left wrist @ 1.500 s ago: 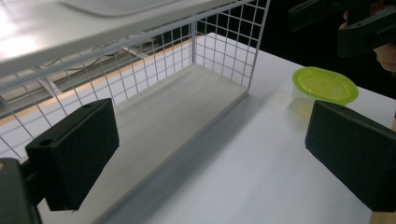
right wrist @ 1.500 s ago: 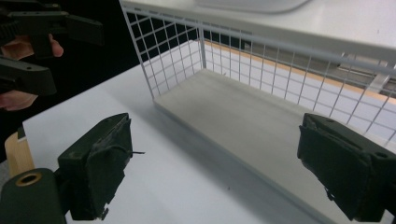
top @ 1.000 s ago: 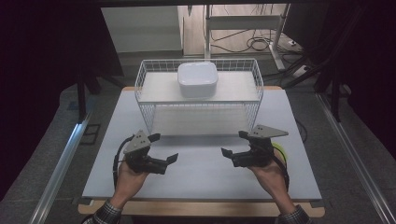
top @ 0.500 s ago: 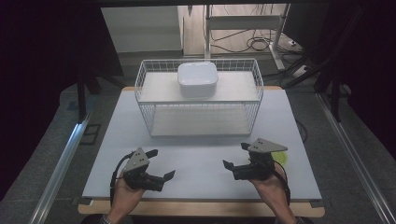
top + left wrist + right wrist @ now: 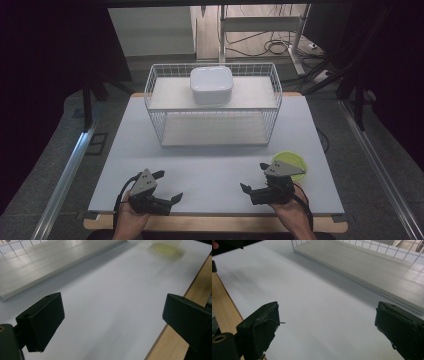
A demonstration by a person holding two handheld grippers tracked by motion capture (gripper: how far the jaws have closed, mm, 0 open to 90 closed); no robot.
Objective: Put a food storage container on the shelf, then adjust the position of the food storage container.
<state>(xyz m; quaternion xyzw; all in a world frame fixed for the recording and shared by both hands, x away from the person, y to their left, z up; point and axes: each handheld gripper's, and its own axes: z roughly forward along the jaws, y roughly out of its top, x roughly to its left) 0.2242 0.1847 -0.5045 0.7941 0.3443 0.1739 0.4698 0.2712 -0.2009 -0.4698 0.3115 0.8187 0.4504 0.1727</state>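
Risk, bowl: we are judging the green bowl (image 5: 290,163) the likeliest thing to get knocked; it is sitting at the right near part of the tabletop (image 5: 215,165), just beyond the right gripper (image 5: 254,189), partly behind that gripper's grey plate, so a careless swing of the right hand could be nudging it toward the right edge.
Risk, rack: we are seeing the white box (image 5: 211,84) resting on the upper shelf of the wire rack (image 5: 213,105) at the far middle; a reach that is clipping the rack's wire front could be shifting the whole rack.
Risk, near edge: both hands are working close to the near edge, where the wooden rim is showing beside the jaws in the gripper views, so a low pass could be catching that rim.
Left pose: we are holding the left gripper (image 5: 168,186) low over the near left, pointing right toward the middle; its jaws are standing wide apart with nothing between them.
Right pose: the right gripper is pointing left toward the middle, jaws likewise spread wide and gripping nothing.
Spacing: the two grippers are facing each other, well apart.
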